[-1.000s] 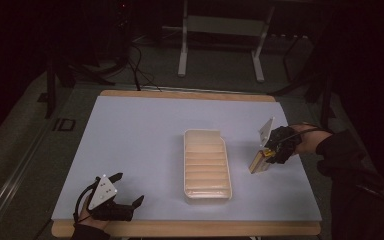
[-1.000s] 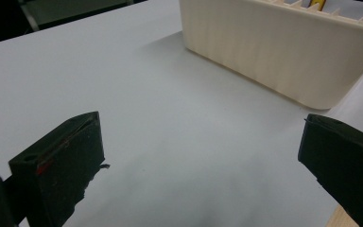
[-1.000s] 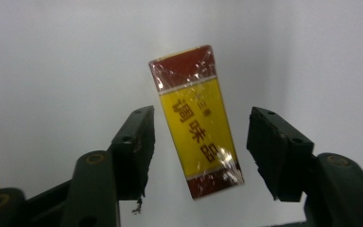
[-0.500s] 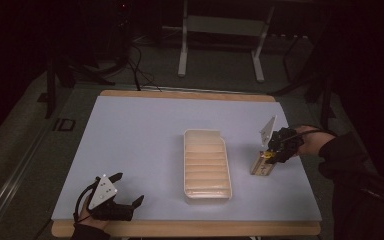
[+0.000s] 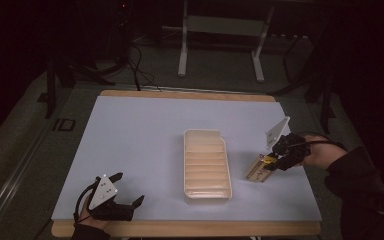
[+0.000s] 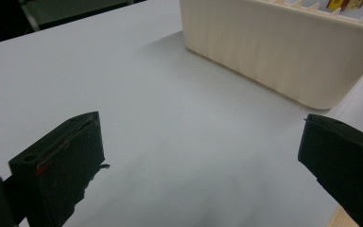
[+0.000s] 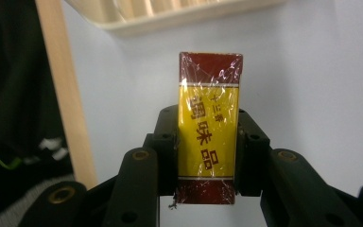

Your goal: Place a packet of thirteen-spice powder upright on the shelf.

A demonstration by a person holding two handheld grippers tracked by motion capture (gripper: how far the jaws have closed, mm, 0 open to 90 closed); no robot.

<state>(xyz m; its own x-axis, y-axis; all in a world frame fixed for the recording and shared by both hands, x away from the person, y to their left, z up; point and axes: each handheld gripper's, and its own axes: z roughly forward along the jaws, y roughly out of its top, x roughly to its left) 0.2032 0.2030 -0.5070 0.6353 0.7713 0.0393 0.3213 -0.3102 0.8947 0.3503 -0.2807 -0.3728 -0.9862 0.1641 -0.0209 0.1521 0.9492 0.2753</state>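
Lowered toward the table point(image 5: 145, 130), right tongs point(image 5: 266, 166) grip the box point(image 5: 258, 170).

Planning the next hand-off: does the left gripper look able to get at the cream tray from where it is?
Probably yes. The left gripper is open and holds nothing, and bare table lies between it and the tray; the right gripper holds the packet on the tray's far side.
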